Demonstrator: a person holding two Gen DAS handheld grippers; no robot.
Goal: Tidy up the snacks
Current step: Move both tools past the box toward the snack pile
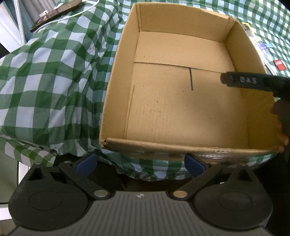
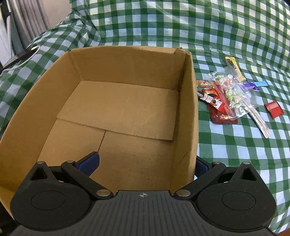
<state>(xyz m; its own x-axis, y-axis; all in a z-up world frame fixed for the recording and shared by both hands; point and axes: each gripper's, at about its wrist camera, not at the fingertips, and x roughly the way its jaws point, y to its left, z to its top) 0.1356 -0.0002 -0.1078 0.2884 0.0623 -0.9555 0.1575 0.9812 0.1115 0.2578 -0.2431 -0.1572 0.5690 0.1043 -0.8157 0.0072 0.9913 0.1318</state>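
Note:
An empty brown cardboard box sits on a green-and-white checked cloth; it also shows in the right wrist view. A pile of snacks lies on the cloth just right of the box: a clear bag of candies, red packets, a yellow and a purple wrapper. A small red packet lies apart to the right. My left gripper is open, just short of the box's near wall. My right gripper is open and straddles the box's right wall, one finger inside, one outside; it also shows in the left wrist view.
The checked cloth is wrinkled and drapes over the edge at left. A dark flat object with a white cable lies at the far left. Curtains or blinds stand at the back left.

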